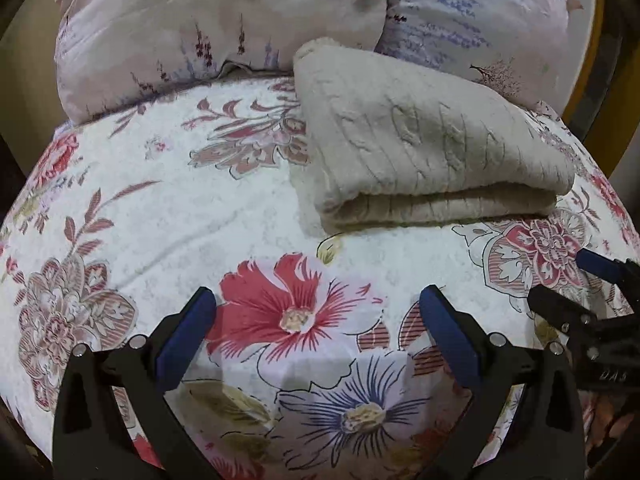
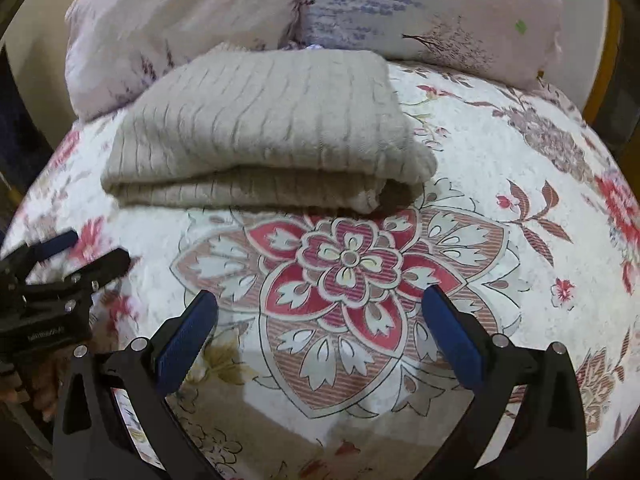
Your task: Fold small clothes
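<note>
The beige knit sweater (image 1: 432, 160) lies folded on the floral bedspread (image 1: 200, 208), its far edge against the pillows (image 1: 224, 20) at 12 o'clock. The left tongs (image 1: 318, 312) and right tongs (image 2: 320, 312) both stand wide open and empty, hovering near the fold's 6 o'clock edge without touching it.

Soft, even indoor light, strong fisheye bending with dark corners, right wrist view slightly motion-blurred.
</note>
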